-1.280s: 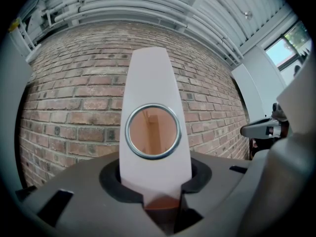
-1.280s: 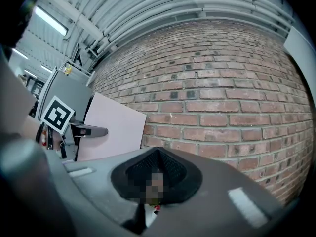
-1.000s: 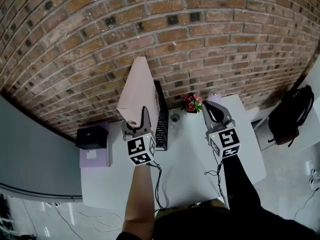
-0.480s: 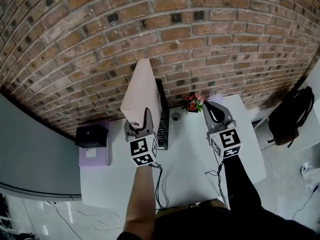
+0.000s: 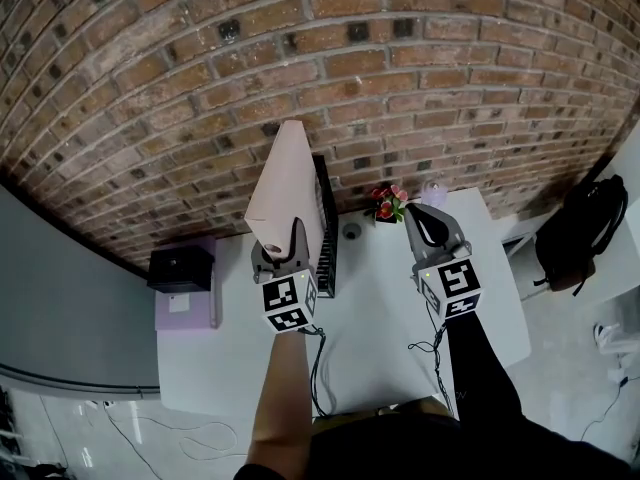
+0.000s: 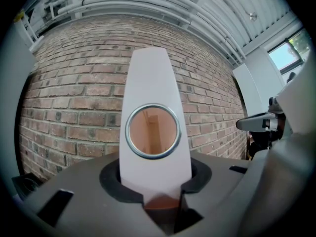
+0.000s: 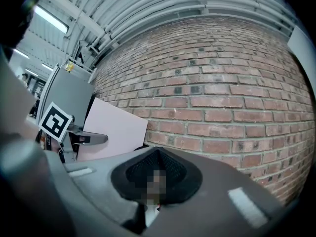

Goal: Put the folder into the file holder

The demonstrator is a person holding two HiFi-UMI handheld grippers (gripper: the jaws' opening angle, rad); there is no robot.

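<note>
Insertion in hand: the folder (image 5: 287, 183) is clamped upright at its spine by the part-open fingers of the left gripper (image 5: 283, 243), just at 9 o'clock of the file holder (image 5: 325, 238); the right gripper (image 5: 425, 223) is held closed and empty; next, alignment over a slot and lowering are probably needed.

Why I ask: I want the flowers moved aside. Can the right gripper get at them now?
Probably yes: the right gripper, shut and empty, is just beside the flowers, with nothing between them.
</note>
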